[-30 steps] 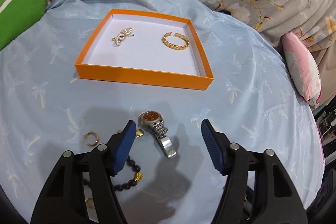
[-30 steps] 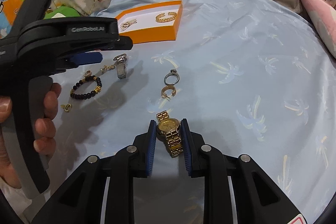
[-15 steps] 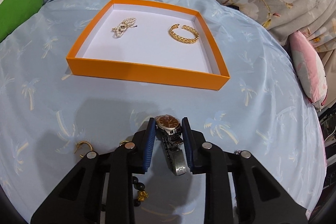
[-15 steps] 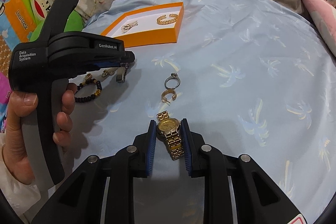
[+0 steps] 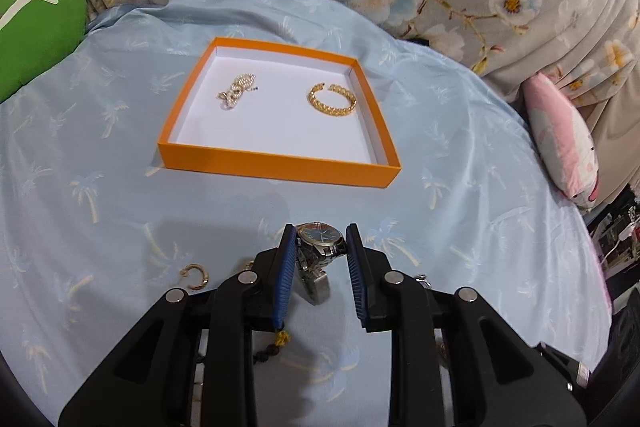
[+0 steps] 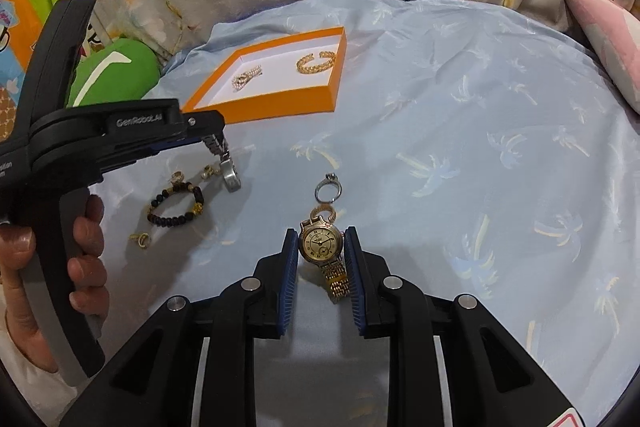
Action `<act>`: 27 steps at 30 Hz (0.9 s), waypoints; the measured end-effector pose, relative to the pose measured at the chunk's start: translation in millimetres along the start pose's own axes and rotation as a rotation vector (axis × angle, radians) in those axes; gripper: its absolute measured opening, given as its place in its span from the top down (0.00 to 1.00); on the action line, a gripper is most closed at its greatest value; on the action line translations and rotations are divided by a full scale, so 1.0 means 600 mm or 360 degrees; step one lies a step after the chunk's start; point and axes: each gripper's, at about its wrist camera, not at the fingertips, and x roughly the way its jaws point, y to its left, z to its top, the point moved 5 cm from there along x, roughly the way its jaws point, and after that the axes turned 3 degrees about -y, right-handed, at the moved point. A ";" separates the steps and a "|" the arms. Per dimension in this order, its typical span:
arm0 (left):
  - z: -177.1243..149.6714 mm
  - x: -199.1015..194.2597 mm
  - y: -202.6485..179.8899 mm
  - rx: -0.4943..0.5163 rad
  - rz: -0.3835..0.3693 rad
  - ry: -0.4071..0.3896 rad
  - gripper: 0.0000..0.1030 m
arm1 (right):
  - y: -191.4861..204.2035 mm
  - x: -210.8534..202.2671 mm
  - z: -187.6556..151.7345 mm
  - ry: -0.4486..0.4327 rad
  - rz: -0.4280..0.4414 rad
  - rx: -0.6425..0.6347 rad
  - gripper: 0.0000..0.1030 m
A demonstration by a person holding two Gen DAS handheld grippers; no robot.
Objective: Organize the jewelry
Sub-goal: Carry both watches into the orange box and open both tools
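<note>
My left gripper (image 5: 320, 259) is shut on a silver watch (image 5: 318, 247) and holds it above the blue cloth; its strap hangs down. From the right wrist view the same watch (image 6: 224, 163) dangles from the left gripper. My right gripper (image 6: 320, 259) is shut on a gold watch (image 6: 322, 247), lifted off the cloth. An orange tray (image 5: 276, 163) lies ahead, holding a pearl brooch (image 5: 236, 91) and a gold bangle (image 5: 332, 99).
On the cloth lie a black bead bracelet (image 6: 176, 205), a silver ring (image 6: 328, 189), a gold ring (image 6: 324, 213) and small gold earrings (image 5: 194, 275). A green cushion (image 5: 36, 27) is at left, a pink cushion (image 5: 564, 143) at right.
The left gripper closed on the silver watch and lifted it off the cloth. The right gripper raised the gold watch slightly.
</note>
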 end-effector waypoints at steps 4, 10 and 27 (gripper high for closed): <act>0.027 -0.039 0.013 -0.0006 -0.0014 -0.0055 0.76 | 0.001 -0.006 0.039 -0.0039 0.0044 0.0036 0.79; 0.097 -0.079 0.037 0.0044 0.0005 -0.0191 0.77 | 0.015 0.014 0.122 -0.0138 0.0076 0.0012 0.79; 0.200 0.081 0.077 0.0122 0.0061 -0.0261 0.77 | 0.051 0.210 0.272 -0.0170 0.0085 -0.0008 0.79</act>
